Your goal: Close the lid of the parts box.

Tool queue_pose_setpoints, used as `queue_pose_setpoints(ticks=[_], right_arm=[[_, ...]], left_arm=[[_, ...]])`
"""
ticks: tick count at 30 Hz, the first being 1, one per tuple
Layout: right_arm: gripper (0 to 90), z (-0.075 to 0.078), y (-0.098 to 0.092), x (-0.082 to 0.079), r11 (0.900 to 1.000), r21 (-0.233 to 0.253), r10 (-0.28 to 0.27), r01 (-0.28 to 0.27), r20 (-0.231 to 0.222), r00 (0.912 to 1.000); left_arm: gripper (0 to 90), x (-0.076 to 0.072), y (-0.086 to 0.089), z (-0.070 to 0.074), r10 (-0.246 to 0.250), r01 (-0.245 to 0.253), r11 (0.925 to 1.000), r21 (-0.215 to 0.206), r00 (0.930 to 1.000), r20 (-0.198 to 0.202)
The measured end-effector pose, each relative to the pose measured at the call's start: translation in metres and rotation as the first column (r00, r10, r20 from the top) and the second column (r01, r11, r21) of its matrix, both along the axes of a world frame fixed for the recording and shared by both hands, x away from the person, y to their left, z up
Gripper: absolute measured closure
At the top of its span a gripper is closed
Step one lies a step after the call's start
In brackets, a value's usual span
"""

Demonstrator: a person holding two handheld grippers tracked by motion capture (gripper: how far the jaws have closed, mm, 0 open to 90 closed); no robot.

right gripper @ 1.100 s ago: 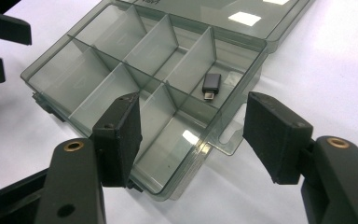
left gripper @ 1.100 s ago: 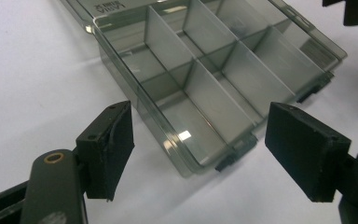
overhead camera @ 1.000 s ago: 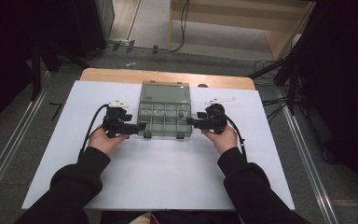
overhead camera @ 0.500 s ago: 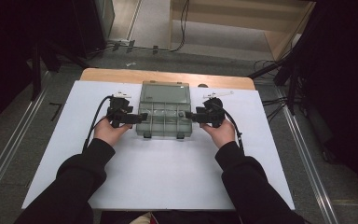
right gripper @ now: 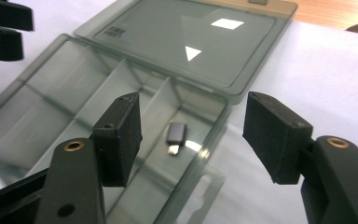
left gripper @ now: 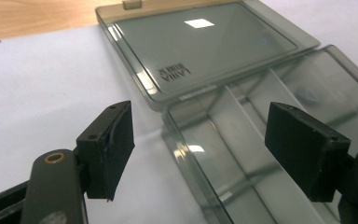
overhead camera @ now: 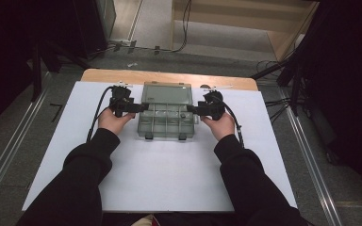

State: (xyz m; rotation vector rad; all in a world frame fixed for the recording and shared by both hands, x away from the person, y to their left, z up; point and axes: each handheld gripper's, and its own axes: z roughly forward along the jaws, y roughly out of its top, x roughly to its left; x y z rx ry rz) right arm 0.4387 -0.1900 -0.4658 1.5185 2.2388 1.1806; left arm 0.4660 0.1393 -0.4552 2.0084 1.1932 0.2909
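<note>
A smoky clear compartment box (overhead camera: 167,123) lies open on the white table cover, its lid (overhead camera: 166,92) folded flat toward the far side. My left gripper (overhead camera: 139,108) is open at the box's left wall; in the left gripper view the jaws (left gripper: 205,149) straddle that wall (left gripper: 186,144) near the hinge. My right gripper (overhead camera: 192,109) is open at the right wall, and its jaws (right gripper: 193,135) straddle the box's far right corner. A small dark plug-like part (right gripper: 176,137) lies in that corner compartment. The other compartments look bare.
The white cover (overhead camera: 160,174) spreads wide on the near side of the box. A strip of wooden tabletop (overhead camera: 122,75) shows beyond the lid. Two latch tabs (overhead camera: 165,136) stick out from the box's near edge. Cables trail from both grippers.
Both hands have slid away from the person along the box's sides, from its middle toward the hinge end. The box has not moved.
</note>
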Motion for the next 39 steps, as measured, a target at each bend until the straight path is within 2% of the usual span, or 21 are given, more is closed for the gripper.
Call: queue_pose_setpoints(ticks=[4,5,9,15,17,20,23,25,29,33,37,39], right_arm=[[35.2,-0.003,-0.001,0.010,1.000,0.008,-0.026,0.026,-0.007,0.9996],[35.2,-0.004,-0.001,0.014,0.999,-0.008,-0.035,0.035,-0.007,0.9994],[35.2,-0.004,0.000,0.021,0.999,-0.012,-0.043,0.043,-0.016,0.9989],[35.2,-0.003,0.003,0.035,0.998,-0.039,-0.056,0.055,-0.015,0.9983],[35.2,-0.006,0.006,0.042,0.997,-0.050,-0.055,0.054,-0.016,0.9984],[35.2,-0.008,0.008,0.047,0.996,-0.053,-0.067,0.066,-0.021,0.9975],[35.2,-0.012,0.011,0.055,0.995,-0.053,-0.089,0.089,-0.007,0.9960],[35.2,-0.013,0.012,0.057,0.994,-0.056,-0.092,0.092,-0.007,0.9957],[35.2,-0.019,0.017,0.064,0.993,-0.064,-0.102,0.100,-0.024,0.9945],[33.8,-0.023,0.023,0.067,0.994,-0.055,-0.091,0.089,-0.032,0.9953],[32.9,-0.027,0.029,0.067,0.993,-0.080,-0.094,0.091,-0.026,0.9952],[32.5,-0.029,0.029,0.068,0.992,-0.075,-0.100,0.098,-0.028,0.9946]], left_arm=[[24.7,0.011,-0.001,0.000,0.020,-0.020,0.9998,-0.003,0.9998,0.008],[24.7,0.013,-0.001,0.000,0.017,-0.017,0.9998,-0.006,0.9998,0.004],[24.7,0.022,-0.002,-0.003,0.025,-0.025,0.9996,0.016,0.9997,0.001],[24.7,0.031,-0.007,-0.006,0.051,-0.052,0.9984,0.022,0.9986,0.008],[24.7,0.034,-0.009,-0.010,0.061,-0.061,0.9978,0.024,0.9981,-0.004],[24.7,0.038,-0.013,-0.012,0.077,-0.077,0.9960,0.046,0.9969,0.019],[24.8,0.042,-0.016,-0.013,0.081,-0.082,0.9956,0.045,0.9966,0.016],[24.8,0.045,-0.018,-0.014,0.084,-0.084,0.9961,0.028,0.9964,0.010],[24.8,0.051,-0.021,-0.019,0.093,-0.093,0.9951,0.034,0.9956,0.000],[24.8,0.055,-0.020,-0.024,0.123,-0.123,0.9924,0.008,0.9923,-0.015],[24.8,0.056,-0.023,-0.029,0.134,-0.134,0.9907,0.024,0.9909,-0.008],[24.8,0.056,-0.024,-0.031,0.129,-0.129,0.9913,0.026,0.9916,-0.010]])
